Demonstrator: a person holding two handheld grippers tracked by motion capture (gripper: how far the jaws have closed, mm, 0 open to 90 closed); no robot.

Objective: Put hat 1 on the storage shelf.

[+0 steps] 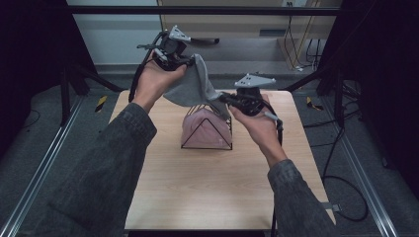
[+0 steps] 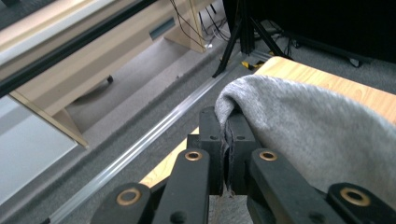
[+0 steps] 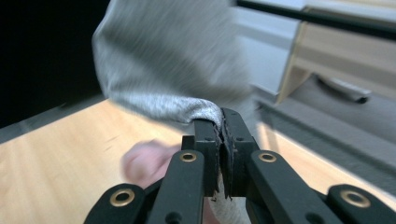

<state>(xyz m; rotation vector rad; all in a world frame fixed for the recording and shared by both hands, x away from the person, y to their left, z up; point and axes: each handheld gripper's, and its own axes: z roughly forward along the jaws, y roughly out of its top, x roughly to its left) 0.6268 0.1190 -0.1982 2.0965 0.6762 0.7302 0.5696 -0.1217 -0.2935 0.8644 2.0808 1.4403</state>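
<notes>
Centre of the high view: a black wire basket [image 1: 207,132] on the wooden table [image 1: 197,197] with a pink cloth [image 1: 202,128] folded inside. Above it hangs the grey cloth [image 1: 195,86], soft and heathered, stretched between left gripper [image 1: 190,61] and right gripper [image 1: 222,98], each pair of jaws clamped on an edge

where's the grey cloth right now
In the high view the grey cloth hangs in the air between the left hand-held gripper and right hand-held gripper, over the wire basket.
</notes>
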